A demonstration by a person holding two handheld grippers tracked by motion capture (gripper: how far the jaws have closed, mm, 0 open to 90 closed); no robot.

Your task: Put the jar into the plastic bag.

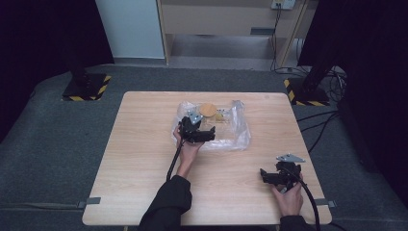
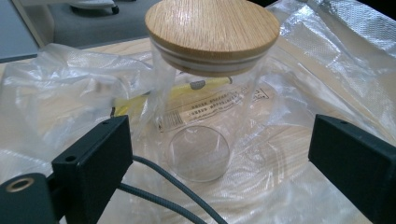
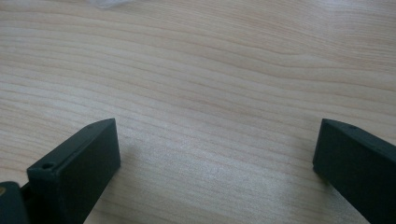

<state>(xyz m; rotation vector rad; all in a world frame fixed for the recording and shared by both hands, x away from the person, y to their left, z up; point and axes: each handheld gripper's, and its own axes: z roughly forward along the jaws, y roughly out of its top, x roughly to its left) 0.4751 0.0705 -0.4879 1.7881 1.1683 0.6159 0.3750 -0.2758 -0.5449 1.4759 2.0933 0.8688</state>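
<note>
A clear glass jar (image 2: 201,135) with a round wooden lid (image 2: 212,28) stands on a crumpled clear plastic bag (image 2: 56,93) at the middle back of the wooden table (image 1: 144,159). From above the lid (image 1: 209,109) shows as a tan disc on the bag (image 1: 235,132). My left gripper (image 1: 198,126) sits just in front of the jar. Its jaws stand wide apart (image 2: 218,154), with the jar a little ahead between them and untouched. My right gripper (image 1: 265,175) rests near the front right corner, open (image 3: 217,140) over bare wood.
A yellow packet with a printed label (image 2: 196,86) lies in the bag behind the jar. Black stands on striped bases flank the table's far side at left (image 1: 86,86) and right (image 1: 308,91). Cables (image 1: 317,127) trail on the floor at right.
</note>
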